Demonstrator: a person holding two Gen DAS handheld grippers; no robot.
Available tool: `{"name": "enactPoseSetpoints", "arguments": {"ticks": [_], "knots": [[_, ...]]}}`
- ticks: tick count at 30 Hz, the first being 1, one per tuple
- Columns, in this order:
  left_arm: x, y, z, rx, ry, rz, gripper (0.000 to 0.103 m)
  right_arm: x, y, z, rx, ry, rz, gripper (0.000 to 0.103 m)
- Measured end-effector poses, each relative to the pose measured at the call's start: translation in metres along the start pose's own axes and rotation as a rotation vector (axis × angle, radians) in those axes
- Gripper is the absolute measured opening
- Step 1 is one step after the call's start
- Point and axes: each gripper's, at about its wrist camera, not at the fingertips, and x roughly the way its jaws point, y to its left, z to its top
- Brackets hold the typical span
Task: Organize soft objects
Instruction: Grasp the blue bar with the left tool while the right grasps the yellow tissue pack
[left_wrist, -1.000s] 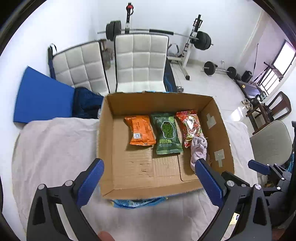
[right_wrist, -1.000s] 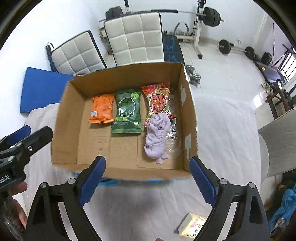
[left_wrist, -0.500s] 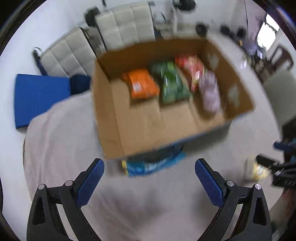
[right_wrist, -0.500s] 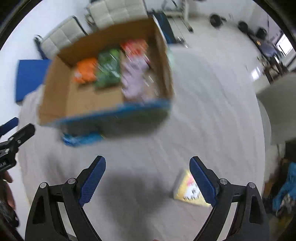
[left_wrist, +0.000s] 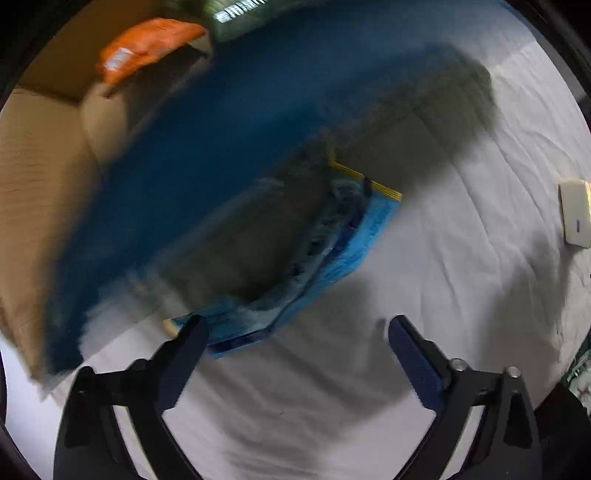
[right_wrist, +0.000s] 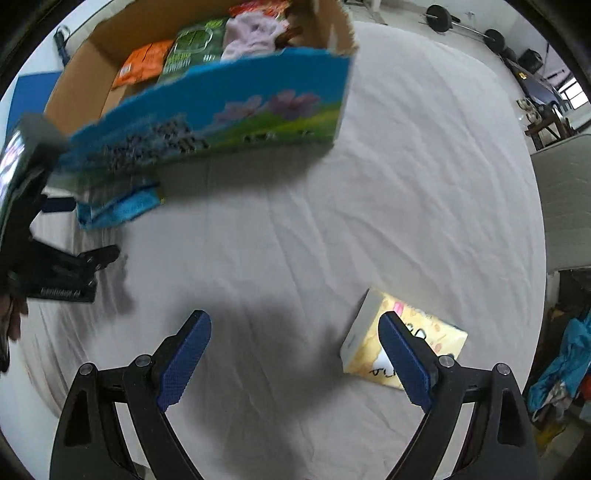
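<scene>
A cardboard box (right_wrist: 207, 107) with a blue printed front stands on the white sheet; it holds an orange packet (right_wrist: 142, 66), a green packet (right_wrist: 190, 50) and a lilac cloth (right_wrist: 251, 33). A blue packet (left_wrist: 332, 251) lies on the sheet at the box's front, also in the right wrist view (right_wrist: 118, 210). My left gripper (left_wrist: 295, 347) is open, low and close to the blue packet; it shows in the right wrist view (right_wrist: 74, 258). My right gripper (right_wrist: 295, 343) is open over the sheet, its right finger beside a yellow tissue pack (right_wrist: 402, 343). The left wrist view is blurred.
The white sheet (right_wrist: 406, 184) covers the whole surface. The tissue pack shows at the right edge of the left wrist view (left_wrist: 574, 212). Gym weights (right_wrist: 461, 26) and a chair (right_wrist: 565, 206) stand beyond the sheet on the right.
Both grippers have dropped from above the box to low over the sheet in front of it. The left has closed in on the blue packet, the right on the tissue pack.
</scene>
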Motion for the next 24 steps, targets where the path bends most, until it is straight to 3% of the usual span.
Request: {"name": "enactPoseSetpoints", "arguments": {"ticks": [3,7,9,13,17,21,24], "knots": [[-0.001,-0.009,0.000,0.001,-0.010,-0.026,0.078,0.003,-0.003,-0.007,-0.005,0.009,-0.007,0.094],[-0.008,-0.024,-0.007,-0.073,-0.008,-0.103,0.058,0.004,-0.015,-0.013,-0.011,0.022,-0.026,0.094],[-0.009,-0.035,-0.015,-0.115,-0.004,-0.151,0.057,0.003,-0.024,-0.012,-0.026,0.029,-0.035,0.094],[-0.005,-0.065,-0.031,-0.213,0.016,-0.275,0.057,0.008,-0.035,-0.015,-0.194,0.088,-0.097,0.094],[0.005,-0.088,-0.049,-0.294,0.014,-0.328,0.057,0.029,-0.032,-0.030,-0.465,0.171,-0.220,0.094],[-0.014,-0.089,-0.065,-0.338,-0.100,-0.289,0.059,0.056,-0.022,-0.046,-0.707,0.237,-0.328,0.094],[-0.034,-0.077,-0.062,-0.312,-0.177,-0.193,0.059,0.070,-0.018,-0.046,-0.745,0.255,-0.329,0.094]]}}
